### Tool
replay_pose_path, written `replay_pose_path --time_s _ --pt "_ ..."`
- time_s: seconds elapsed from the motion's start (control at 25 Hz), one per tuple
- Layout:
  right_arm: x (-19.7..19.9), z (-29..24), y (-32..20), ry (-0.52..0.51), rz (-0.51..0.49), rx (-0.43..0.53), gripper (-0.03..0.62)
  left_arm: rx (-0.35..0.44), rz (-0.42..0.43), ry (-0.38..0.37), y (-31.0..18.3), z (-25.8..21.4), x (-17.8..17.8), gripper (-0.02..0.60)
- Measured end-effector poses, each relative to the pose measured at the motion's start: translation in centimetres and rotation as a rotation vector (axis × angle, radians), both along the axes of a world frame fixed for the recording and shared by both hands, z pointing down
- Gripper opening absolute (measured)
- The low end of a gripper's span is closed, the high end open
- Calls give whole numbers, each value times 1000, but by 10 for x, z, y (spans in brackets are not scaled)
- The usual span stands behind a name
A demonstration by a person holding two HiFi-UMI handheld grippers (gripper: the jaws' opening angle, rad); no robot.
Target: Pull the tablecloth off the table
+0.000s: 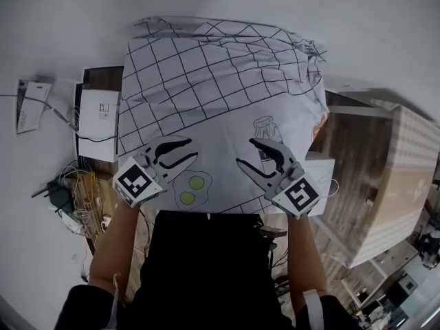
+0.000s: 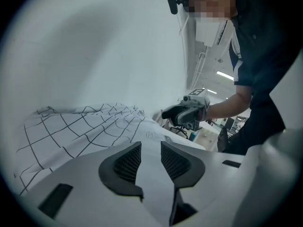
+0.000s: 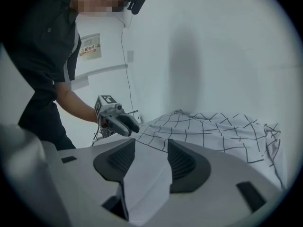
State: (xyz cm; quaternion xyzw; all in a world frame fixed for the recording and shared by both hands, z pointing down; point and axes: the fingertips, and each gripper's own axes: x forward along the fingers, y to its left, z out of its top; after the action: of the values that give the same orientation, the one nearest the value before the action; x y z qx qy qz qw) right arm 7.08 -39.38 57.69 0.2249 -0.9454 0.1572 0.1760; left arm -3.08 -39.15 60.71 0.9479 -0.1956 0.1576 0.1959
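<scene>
The tablecloth point(image 1: 220, 88) is white with a black grid at its far part, where it lies bunched in wrinkles; the plain near part carries a fried-egg print point(image 1: 192, 188). It hides the table under it. My left gripper point(image 1: 187, 150) and right gripper point(image 1: 246, 151) hover side by side over its near edge, jaws apart. In the left gripper view the left gripper point(image 2: 150, 150) shows white cloth point(image 2: 80, 126) in its gap, with the pads not pressing it. The right gripper point(image 3: 151, 148) stands the same way, a loose fold of cloth point(image 3: 213, 126) between its jaws.
A white box point(image 1: 96, 112) sits left of the table, with tangled cables point(image 1: 75, 198) on the floor below it. A pale checked cabinet point(image 1: 405, 177) stands on the wooden floor at the right. A white wall lies behind. The person stands against the near edge.
</scene>
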Motion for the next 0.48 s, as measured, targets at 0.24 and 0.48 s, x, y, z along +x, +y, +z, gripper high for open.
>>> replay_pose_path --time_s 0.24,0.48 --pt "2 48 -6 111 -84 -31 278 4 34 -76 -8 20 2 229" --pt "2 76 -12 173 -102 -33 309 20 41 -191 -18 42 -5 325"
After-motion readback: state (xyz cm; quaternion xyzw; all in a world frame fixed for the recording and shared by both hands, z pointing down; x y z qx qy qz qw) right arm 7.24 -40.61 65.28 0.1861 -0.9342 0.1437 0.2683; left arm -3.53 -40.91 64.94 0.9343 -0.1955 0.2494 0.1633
